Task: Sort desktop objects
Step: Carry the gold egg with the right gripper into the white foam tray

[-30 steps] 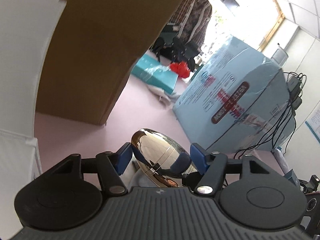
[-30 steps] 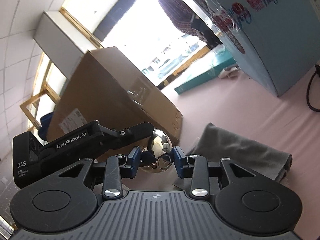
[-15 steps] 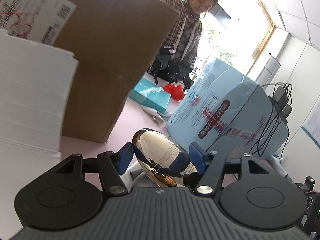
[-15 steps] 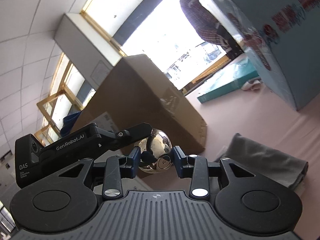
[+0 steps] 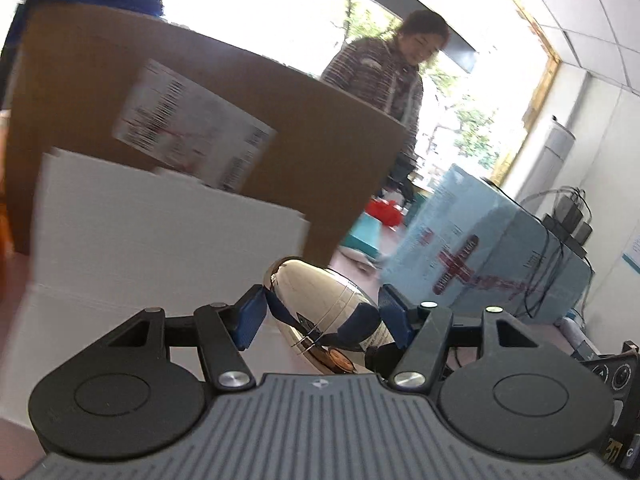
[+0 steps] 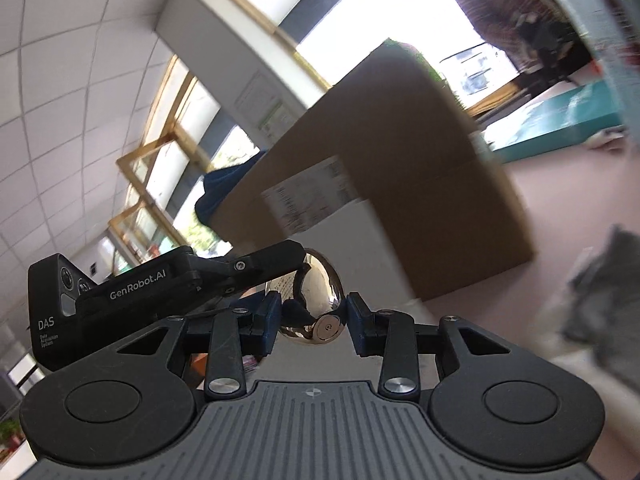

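Right now both tongs sit around one shiny metal bottle (image 5: 320,308), held up low in the middle of each frame. The left tongs (image 5: 322,316) look a bit wide, with a gap at the pads. The right tongs (image 6: 314,320) reach close to its cap end, but I cannot tell if they pinch it. It is smooth and round, so it could slip and fall. Its bottom is hidden, both frames are blurry, and the white box (image 5: 152,248) hides the worktop (image 6: 568,196).
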`<state>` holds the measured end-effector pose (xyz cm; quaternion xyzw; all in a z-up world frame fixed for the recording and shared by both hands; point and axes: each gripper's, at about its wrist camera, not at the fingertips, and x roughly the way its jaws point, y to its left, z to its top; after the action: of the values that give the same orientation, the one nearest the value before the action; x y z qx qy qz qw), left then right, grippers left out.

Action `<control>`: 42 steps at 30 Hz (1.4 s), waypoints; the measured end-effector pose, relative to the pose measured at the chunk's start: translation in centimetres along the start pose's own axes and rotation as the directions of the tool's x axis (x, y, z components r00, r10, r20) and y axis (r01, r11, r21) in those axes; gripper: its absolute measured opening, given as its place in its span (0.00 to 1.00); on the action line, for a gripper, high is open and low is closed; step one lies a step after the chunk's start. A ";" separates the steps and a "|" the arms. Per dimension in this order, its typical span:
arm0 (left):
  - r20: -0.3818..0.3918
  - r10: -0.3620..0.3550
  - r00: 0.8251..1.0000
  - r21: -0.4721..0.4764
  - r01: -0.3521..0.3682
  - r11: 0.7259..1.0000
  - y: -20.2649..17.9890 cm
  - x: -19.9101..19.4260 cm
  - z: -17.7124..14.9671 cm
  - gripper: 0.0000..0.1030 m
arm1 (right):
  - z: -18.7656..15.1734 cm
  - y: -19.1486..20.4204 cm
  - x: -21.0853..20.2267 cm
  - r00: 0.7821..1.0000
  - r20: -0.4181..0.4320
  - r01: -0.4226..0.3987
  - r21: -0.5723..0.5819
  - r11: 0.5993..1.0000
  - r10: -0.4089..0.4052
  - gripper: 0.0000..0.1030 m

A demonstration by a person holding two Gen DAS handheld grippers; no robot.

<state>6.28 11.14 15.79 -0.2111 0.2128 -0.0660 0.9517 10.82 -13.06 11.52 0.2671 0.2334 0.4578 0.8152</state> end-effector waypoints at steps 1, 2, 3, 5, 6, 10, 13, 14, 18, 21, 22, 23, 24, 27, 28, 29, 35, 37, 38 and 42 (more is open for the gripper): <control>0.009 0.011 1.000 -0.005 -0.011 1.000 0.7 -0.7 0.2 0.57 | -0.2 0.7 0.6 1.000 -0.008 -0.010 -0.012 1.000 0.010 0.32; 0.013 0.023 1.000 -0.012 -0.022 1.000 1.4 -1.4 0.3 0.57 | -0.5 1.2 1.3 1.000 -0.020 -0.019 -0.017 1.000 0.018 0.32; 0.009 0.034 0.999 -0.020 -0.034 0.999 2.2 -1.9 0.4 0.57 | -0.8 1.6 2.0 0.999 -0.036 -0.024 -0.017 1.000 0.023 0.32; -0.016 0.050 0.999 -0.036 -0.050 0.998 3.7 -2.5 0.6 0.57 | -1.4 2.3 3.3 0.997 -0.072 -0.026 -0.010 1.000 0.025 0.32; -0.030 0.051 0.998 -0.044 -0.052 0.998 4.3 -2.5 0.6 0.57 | -1.7 2.6 3.8 0.996 -0.090 -0.021 -0.010 1.000 0.020 0.32; -0.086 0.037 0.996 -0.074 -0.044 0.996 6.2 -1.8 0.5 0.57 | -2.7 3.7 5.5 0.987 -0.160 0.025 -0.019 1.000 -0.028 0.32; -0.128 0.026 0.991 -0.097 -0.038 0.995 7.6 -1.3 0.4 0.57 | -3.0 4.3 6.2 0.977 -0.200 0.071 -0.016 0.997 -0.073 0.32; -0.141 0.022 0.990 -0.104 -0.037 0.994 8.1 -1.1 0.3 0.58 | -3.2 4.2 6.3 0.974 -0.209 0.087 -0.012 0.996 -0.088 0.32; -0.201 0.012 0.980 -0.124 -0.037 0.992 9.5 0.1 0.0 0.59 | -3.9 3.6 6.4 0.959 -0.242 0.151 -0.004 0.988 -0.148 0.32; -0.239 0.004 0.971 -0.100 -0.028 0.995 9.7 1.3 -0.4 0.59 | -4.5 3.3 6.6 0.945 -0.266 0.193 -0.014 0.981 -0.189 0.32; -0.252 0.001 0.968 -0.103 -0.028 0.994 9.8 1.6 -0.6 0.59 | -4.6 3.3 6.7 0.942 -0.270 0.202 -0.020 0.979 -0.200 0.32; -0.262 -0.002 0.965 -0.107 -0.027 0.994 9.9 1.9 -0.7 0.60 | -4.6 3.2 6.9 0.938 -0.274 0.212 -0.027 0.977 -0.211 0.32; -0.268 -0.007 0.964 -0.108 -0.023 0.994 10.1 2.2 -0.8 0.60 | -4.7 3.4 6.9 0.934 -0.276 0.225 -0.033 0.974 -0.225 0.32; -0.287 -0.014 0.958 -0.093 -0.013 0.996 10.3 2.9 -0.9 0.63 | -4.8 3.9 7.2 0.920 -0.289 0.258 -0.064 0.964 -0.266 0.32; -0.294 -0.013 0.956 -0.086 -0.013 0.996 10.3 3.1 -0.8 0.64 | -4.9 4.1 7.4 0.916 -0.291 0.268 -0.072 0.961 -0.277 0.32; -0.300 -0.009 0.954 -0.079 -0.015 0.997 10.4 3.2 -0.8 0.65 | -4.9 4.3 7.6 0.912 -0.292 0.277 -0.081 0.957 -0.289 0.31; -0.310 0.021 0.951 -0.033 -0.033 0.999 10.4 3.5 -0.8 0.65 | -6.0 5.7 8.5 0.888 -0.286 0.333 -0.139 0.933 -0.360 0.31; -0.310 0.026 0.950 -0.026 -0.036 0.999 10.4 3.6 -0.8 0.65 | -6.0 6.0 8.7 0.878 -0.293 0.350 -0.144 0.926 -0.377 0.31; -0.311 0.024 0.950 -0.024 -0.034 0.999 10.4 3.6 -0.7 0.65 | -6.0 6.1 8.7 0.874 -0.297 0.358 -0.146 0.922 -0.386 0.31; -0.297 0.019 0.955 -0.022 -0.027 0.999 10.5 3.2 -0.3 0.64 | -6.0 6.5 8.9 0.848 -0.298 0.406 -0.169 0.898 -0.439 0.27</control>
<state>9.39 19.77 9.85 -0.2087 0.3567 -0.0831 0.9068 7.22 -1.09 10.01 0.0879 0.3958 0.3163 0.8576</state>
